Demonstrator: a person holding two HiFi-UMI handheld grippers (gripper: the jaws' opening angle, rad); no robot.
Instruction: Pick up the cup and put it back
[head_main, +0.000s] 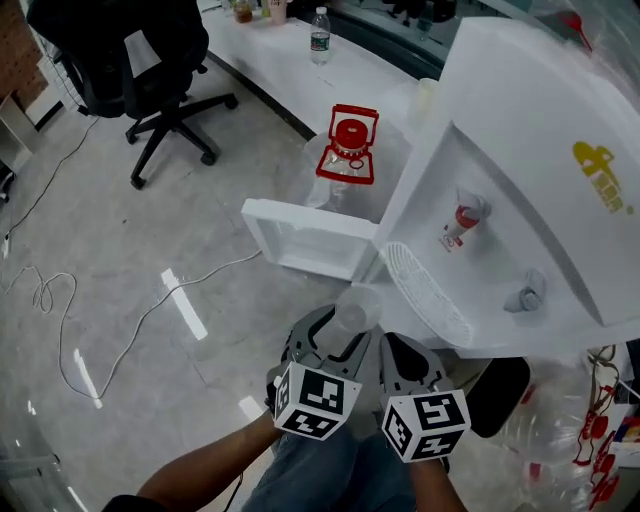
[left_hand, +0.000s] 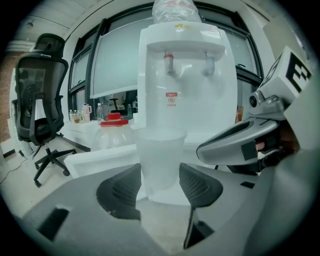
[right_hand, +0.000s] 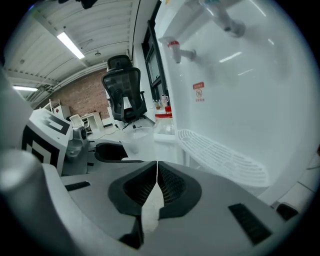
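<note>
A translucent plastic cup (head_main: 357, 308) stands upright between the pads of my left gripper (head_main: 338, 338), held in the air just in front of the white water dispenser (head_main: 520, 150). In the left gripper view the cup (left_hand: 159, 157) fills the gap of the left gripper (left_hand: 160, 182), both pads against its sides. Beyond it are the dispenser's red tap (left_hand: 169, 62) and grey tap (left_hand: 207, 64). My right gripper (head_main: 400, 350) sits close beside the left, near the drip tray (head_main: 425, 295). The right gripper (right_hand: 157, 176) is shut with nothing in it.
A water jug with a red cap (head_main: 348, 150) stands on the floor behind the dispenser's open white door (head_main: 310, 240). A black office chair (head_main: 150, 60) is at the far left, cables (head_main: 60, 290) trail over the floor, and a bottle (head_main: 320, 35) stands on a white desk.
</note>
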